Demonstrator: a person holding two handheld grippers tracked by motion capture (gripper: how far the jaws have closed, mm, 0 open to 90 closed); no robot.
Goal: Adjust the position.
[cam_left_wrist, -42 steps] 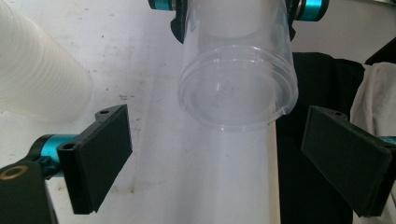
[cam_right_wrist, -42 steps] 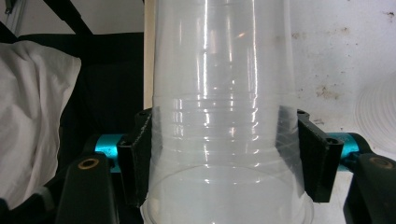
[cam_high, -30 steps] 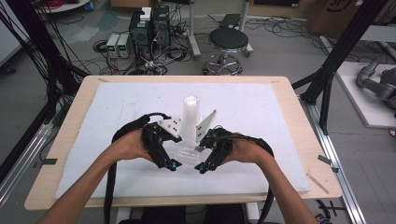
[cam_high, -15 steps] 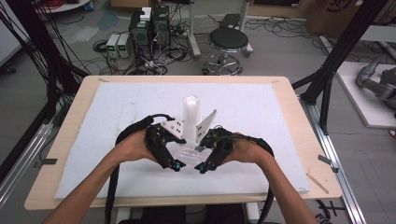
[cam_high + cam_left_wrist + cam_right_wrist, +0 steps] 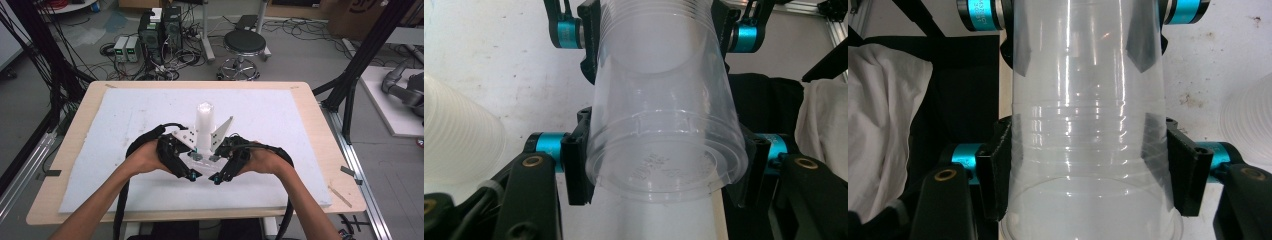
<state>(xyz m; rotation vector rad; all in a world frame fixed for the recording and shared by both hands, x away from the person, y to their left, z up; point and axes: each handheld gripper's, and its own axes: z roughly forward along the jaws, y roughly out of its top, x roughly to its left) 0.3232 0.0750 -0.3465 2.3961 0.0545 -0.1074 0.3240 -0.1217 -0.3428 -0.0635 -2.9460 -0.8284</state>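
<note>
**Clear cup held between two grippers, table centre**

Item 1: clear plastic cup (image 5: pixel 664 125), lying on its side above the white mat (image 5: pixel 100 130), between the two hands. In the left gripper view its base end faces the camera (moulded lettering on the bottom, unreadable); in the right gripper view its ribbed rim end is nearest.

Item 2: left gripper (image 5: pixel 186 159), at 9 o'clock of the cup. Its jaws have just been closing and now pinch the cup's base end, pads pressed to both walls.

Item 3: right gripper (image 5: pixel 226 159), at 3 o'clock of the cup. Jaws clamped on the cup's wider end, pads flat against the wall.

Item 4: stack of white cups (image 5: pixel 204 125), upright on the mat at 12 o'clock of the grippers, just beside them.

Item 5: black stool (image 5: pixel 244 45), on the floor beyond the table's far edge.
</note>
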